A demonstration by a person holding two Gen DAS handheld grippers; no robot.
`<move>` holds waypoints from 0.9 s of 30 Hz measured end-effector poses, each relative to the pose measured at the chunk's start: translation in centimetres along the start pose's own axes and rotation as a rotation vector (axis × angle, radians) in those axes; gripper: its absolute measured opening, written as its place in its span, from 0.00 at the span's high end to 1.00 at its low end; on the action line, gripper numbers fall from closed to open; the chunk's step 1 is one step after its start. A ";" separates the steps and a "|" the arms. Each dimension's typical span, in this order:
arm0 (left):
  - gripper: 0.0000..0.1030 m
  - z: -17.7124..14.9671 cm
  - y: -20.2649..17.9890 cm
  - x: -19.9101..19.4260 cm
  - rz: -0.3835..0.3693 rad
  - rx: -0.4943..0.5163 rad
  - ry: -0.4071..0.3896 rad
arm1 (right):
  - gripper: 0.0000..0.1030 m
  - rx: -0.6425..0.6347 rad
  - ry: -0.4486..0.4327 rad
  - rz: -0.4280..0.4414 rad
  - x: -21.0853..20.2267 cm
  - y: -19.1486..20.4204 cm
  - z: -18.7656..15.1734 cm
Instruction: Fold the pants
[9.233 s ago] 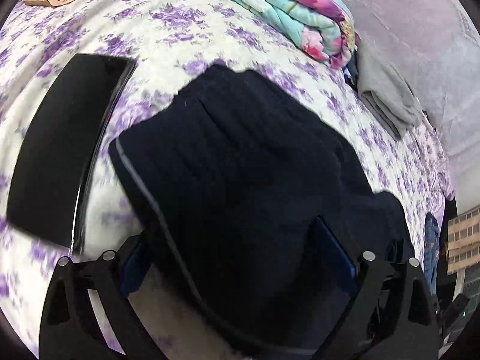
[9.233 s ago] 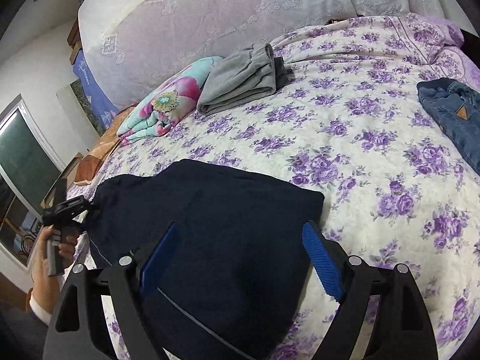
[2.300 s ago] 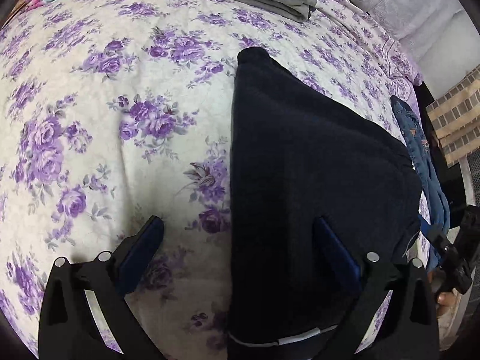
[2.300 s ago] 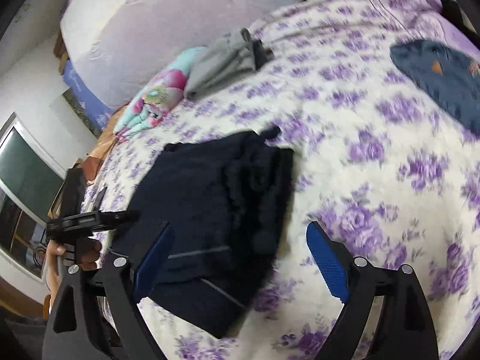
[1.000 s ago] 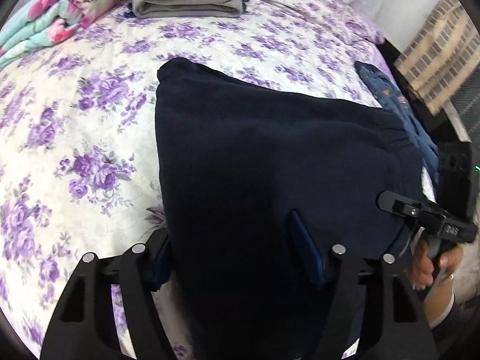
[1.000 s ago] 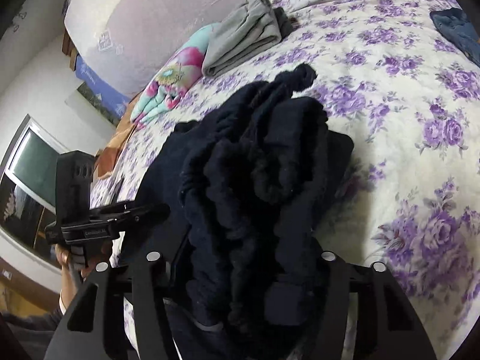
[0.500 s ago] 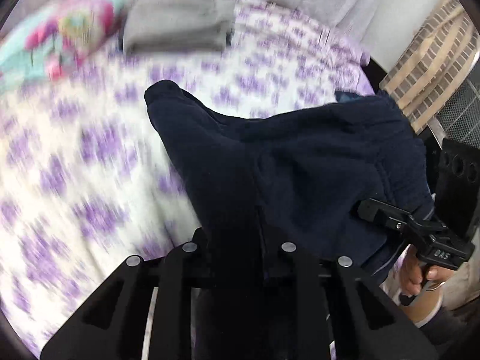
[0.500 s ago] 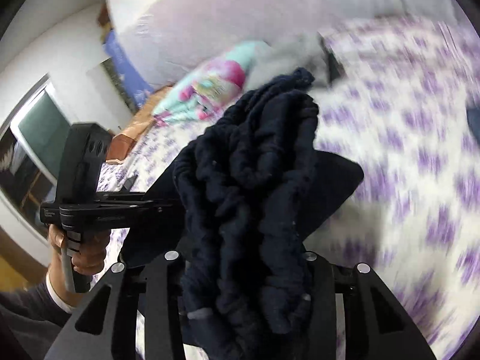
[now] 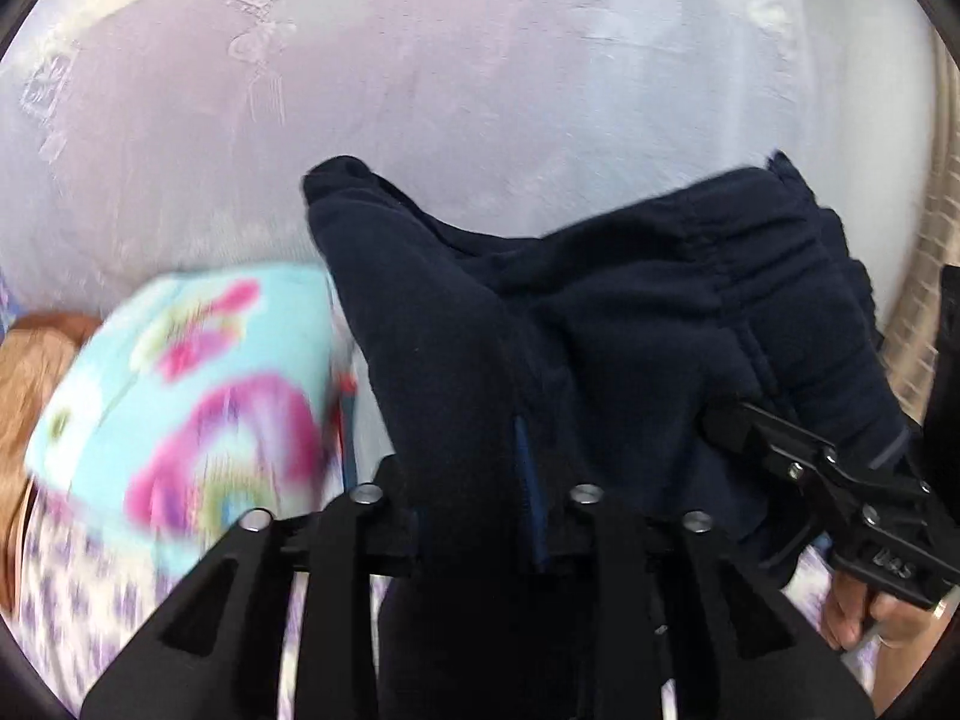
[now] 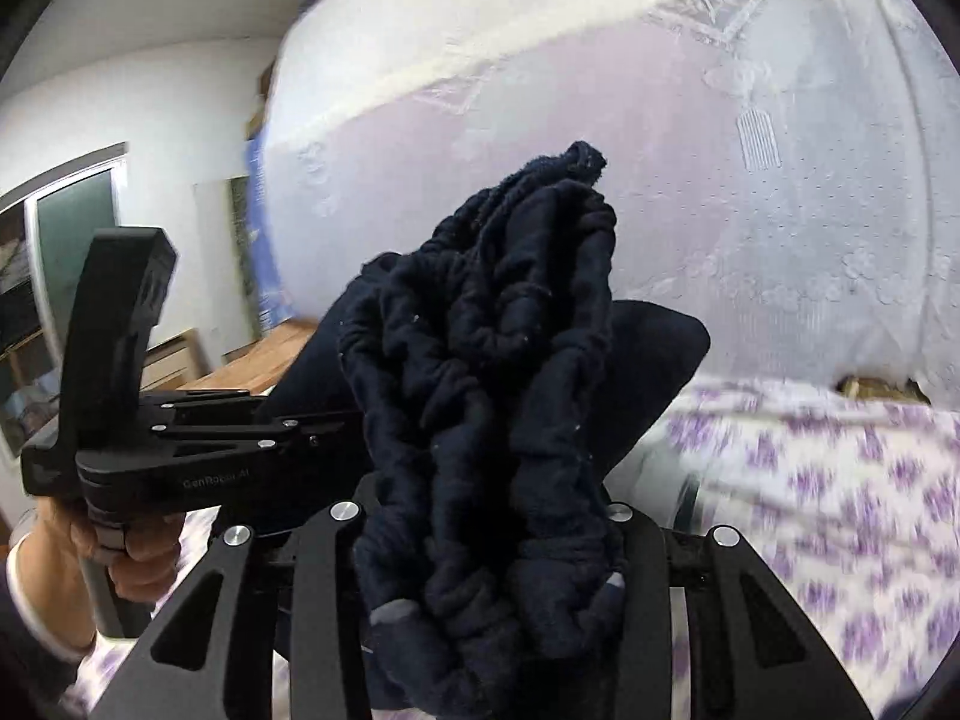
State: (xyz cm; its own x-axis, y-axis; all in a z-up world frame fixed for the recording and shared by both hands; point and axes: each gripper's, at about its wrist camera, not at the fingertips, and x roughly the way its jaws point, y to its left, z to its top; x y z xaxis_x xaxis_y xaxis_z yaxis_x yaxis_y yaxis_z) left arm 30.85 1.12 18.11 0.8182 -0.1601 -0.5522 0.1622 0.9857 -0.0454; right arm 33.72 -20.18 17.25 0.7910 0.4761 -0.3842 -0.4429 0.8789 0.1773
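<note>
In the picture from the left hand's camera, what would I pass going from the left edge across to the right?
Brown cloth → flowered turquoise blanket → dark navy pants, gripped in the left gripper → right gripper, also clamped on the pants, with the hand holding it.

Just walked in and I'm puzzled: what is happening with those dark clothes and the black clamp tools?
A person is folding dark navy fleece pants over a bed with a purple-flowered sheet. Each hand holds a black two-finger gripper: the left gripper and the right gripper both clamp the bunched fabric, holding it up in the air. A folded turquoise floral blanket lies beyond.
</note>
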 end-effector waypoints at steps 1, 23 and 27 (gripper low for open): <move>0.68 0.5 0.8 3.0 0.032 -0.018 0.009 | 0.59 0.014 0.011 -0.026 2.4 -1.6 -0.1; 0.10 -9.2 0.0 3.5 0.298 -0.115 0.013 | 0.04 0.149 -0.061 -0.493 -4.6 -0.4 -10.3; 0.10 -13.8 -1.7 -2.2 0.251 -0.103 -0.003 | 0.04 0.109 -0.060 -0.510 -8.7 2.8 -13.9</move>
State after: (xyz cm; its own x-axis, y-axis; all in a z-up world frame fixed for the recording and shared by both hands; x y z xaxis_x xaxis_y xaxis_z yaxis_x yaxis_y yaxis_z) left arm 21.09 0.48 7.90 0.8272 0.0897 -0.5547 -0.1023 0.9947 0.0083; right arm 19.68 -22.30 8.48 0.9190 -0.0151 -0.3939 0.0487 0.9960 0.0755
